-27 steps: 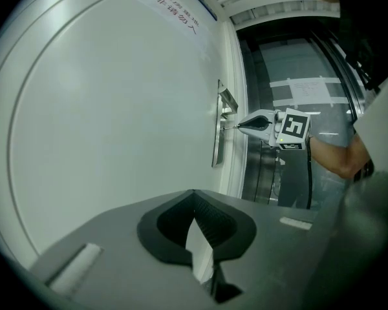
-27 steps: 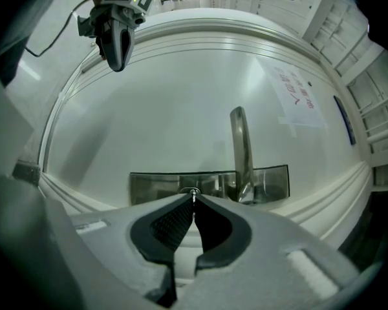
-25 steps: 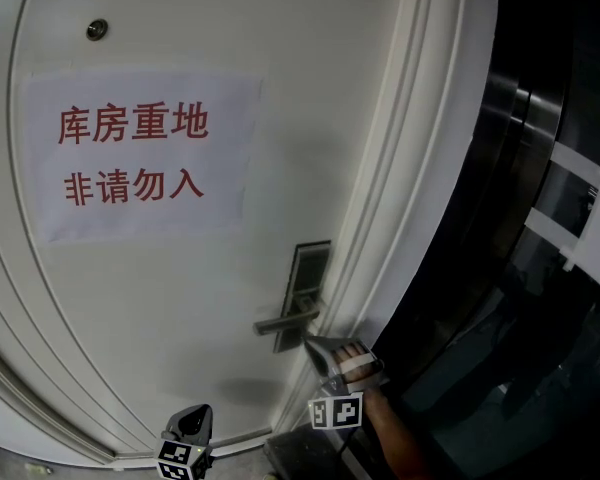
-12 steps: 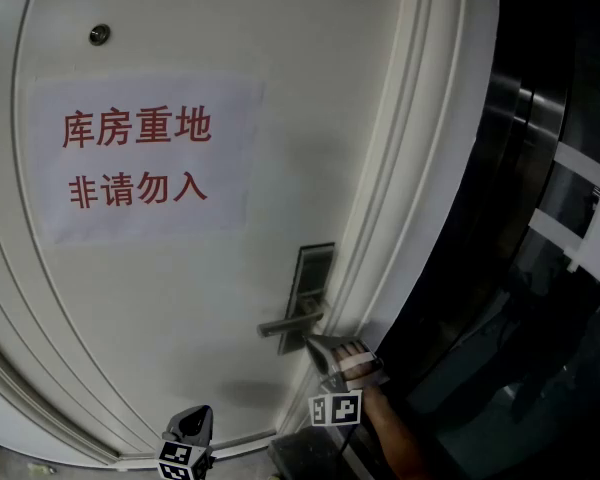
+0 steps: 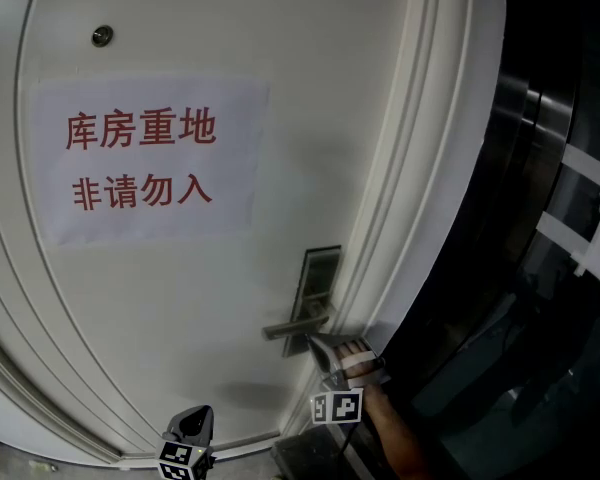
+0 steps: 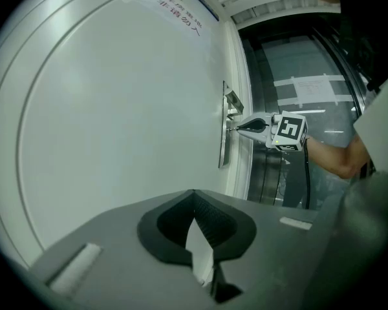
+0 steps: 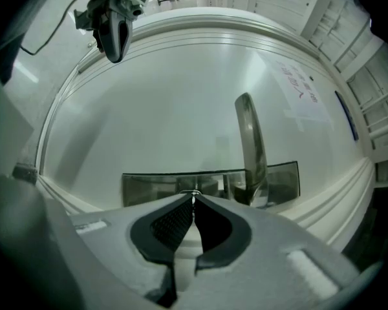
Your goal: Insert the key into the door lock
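Observation:
The steel lock plate (image 5: 318, 280) with its lever handle (image 5: 295, 325) sits at the right edge of the white door (image 5: 180, 298). My right gripper (image 5: 315, 341) points level at the plate just below the handle, shut on a thin metal key (image 7: 194, 193) whose tip meets the plate (image 7: 155, 185). In the left gripper view the right gripper (image 6: 237, 128) touches the plate (image 6: 223, 141) from the right. My left gripper (image 5: 200, 411) hangs lower left, away from the lock, with its jaws together and nothing in them (image 6: 194, 196).
A paper sign (image 5: 145, 158) with red characters is taped to the door's upper half, under a small peephole (image 5: 102, 36). The moulded door frame (image 5: 430, 168) runs beside the lock. Dark glass panels (image 5: 540, 268) stand to the right. A forearm (image 5: 390, 438) holds the right gripper.
The head view has drifted a little, so the door and lock sit slightly further right. The right gripper stays against the lock plate; the left gripper keeps still.

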Available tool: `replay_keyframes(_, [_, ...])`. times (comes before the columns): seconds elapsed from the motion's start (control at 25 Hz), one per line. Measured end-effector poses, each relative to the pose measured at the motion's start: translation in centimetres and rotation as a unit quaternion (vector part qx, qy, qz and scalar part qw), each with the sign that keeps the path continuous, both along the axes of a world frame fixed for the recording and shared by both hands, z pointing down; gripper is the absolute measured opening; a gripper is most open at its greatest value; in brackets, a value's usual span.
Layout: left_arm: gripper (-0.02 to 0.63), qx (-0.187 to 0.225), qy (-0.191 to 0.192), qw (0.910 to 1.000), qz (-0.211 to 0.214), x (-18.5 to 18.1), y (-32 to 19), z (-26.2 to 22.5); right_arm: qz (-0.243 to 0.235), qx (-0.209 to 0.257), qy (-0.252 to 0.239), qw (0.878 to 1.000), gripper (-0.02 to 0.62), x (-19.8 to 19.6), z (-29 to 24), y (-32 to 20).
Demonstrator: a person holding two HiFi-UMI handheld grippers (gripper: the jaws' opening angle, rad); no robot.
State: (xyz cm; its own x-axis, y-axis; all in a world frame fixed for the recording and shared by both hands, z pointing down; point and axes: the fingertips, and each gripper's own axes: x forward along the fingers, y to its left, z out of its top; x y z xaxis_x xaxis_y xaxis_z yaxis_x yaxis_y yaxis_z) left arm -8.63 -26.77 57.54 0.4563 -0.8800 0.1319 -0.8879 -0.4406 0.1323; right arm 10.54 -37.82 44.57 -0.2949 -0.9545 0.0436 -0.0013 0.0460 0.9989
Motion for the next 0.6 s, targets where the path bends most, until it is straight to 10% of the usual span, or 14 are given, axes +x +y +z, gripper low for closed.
replay_keyframes(0.6, [0.002, 0.001, 0.003, 1.0000, -0.001, 0.10, 0.22, 0.03, 0.012, -0.002, -0.005, 1.000, 0.012, -0.11, 0.08, -0.48])
